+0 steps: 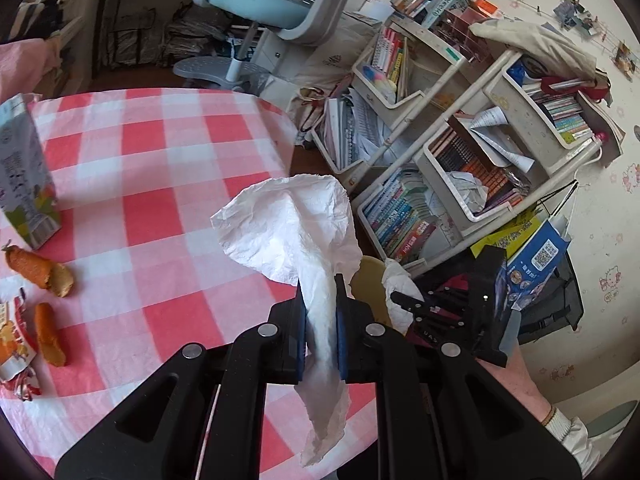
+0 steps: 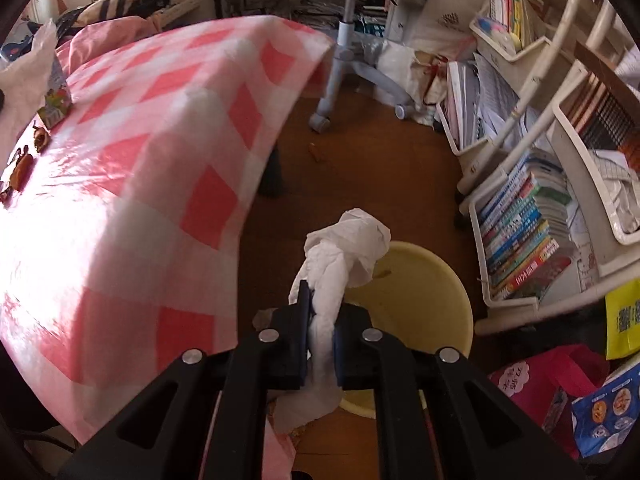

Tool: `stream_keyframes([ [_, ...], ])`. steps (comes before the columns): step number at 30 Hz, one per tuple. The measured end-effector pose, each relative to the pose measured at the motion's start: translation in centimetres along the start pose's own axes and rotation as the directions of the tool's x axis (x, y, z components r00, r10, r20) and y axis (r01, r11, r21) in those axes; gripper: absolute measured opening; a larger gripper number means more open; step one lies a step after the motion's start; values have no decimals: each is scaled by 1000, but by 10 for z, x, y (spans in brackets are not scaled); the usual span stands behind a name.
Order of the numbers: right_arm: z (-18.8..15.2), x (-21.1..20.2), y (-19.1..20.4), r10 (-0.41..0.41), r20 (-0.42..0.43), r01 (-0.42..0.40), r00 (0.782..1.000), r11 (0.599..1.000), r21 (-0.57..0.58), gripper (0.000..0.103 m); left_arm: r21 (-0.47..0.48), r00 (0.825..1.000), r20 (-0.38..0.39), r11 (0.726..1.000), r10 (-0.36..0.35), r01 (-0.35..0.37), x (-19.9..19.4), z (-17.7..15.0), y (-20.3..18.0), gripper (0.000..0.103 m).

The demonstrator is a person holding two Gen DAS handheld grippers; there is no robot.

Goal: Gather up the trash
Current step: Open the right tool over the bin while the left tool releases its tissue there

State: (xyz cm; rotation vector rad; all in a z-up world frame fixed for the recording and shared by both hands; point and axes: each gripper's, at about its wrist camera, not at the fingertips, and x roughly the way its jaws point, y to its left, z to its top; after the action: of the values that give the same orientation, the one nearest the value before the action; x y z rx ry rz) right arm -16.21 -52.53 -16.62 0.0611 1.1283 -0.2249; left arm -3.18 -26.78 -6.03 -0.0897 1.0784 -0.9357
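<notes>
Right wrist view shows the right gripper (image 2: 320, 316) pinching a crumpled tissue (image 2: 346, 248) above the yellow bin (image 2: 432, 300); the left gripper (image 1: 321, 312) clamps another tissue (image 1: 288, 224) over the surface's (image 1: 160, 152) edge; released early, either could flutter onto the floor.

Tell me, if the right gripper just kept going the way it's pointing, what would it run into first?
Most likely the yellow bin on the floor: the right gripper, holding a crumpled tissue, points down at its rim. Depth is hard to judge, though.
</notes>
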Motion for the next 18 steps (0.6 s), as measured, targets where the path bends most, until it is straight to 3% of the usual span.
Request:
stream_keyframes([
  [1,-3,4,-8,7,-19,-7,1000,1000,20,24,10,1000,-10,1000,-8,8,9,0,-10,10],
  [3,-10,12,-22,6,-55,-3,998,999,51,66,44,999,-32,999,-11,12,27,-2,-27,10],
  [4,-11,12,-27,-17,-52,20,998,998,51,70,59,999,-41,998,-10,13,36,-3,-37,10],
  [7,-12,2,-47,-76,-19,77,997,991,108,70,75,998,-64,997,-28,33,62,-6,-59,10],
  [9,-12,-18,-67,-93,64,78,994,975,206,70,84,996,-83,996,-33,40,84,-7,-76,10],
  [11,-11,-46,-82,-104,188,43,977,951,306,71,103,992,-119,993,-41,53,112,-10,-97,10],
  [16,-16,-109,-92,-151,470,-45,869,924,380,75,99,969,-245,993,-36,62,201,-24,-137,11],
  [18,-17,-119,-93,-147,525,-76,838,922,380,77,110,948,-319,993,-7,44,233,-29,-147,32],
])
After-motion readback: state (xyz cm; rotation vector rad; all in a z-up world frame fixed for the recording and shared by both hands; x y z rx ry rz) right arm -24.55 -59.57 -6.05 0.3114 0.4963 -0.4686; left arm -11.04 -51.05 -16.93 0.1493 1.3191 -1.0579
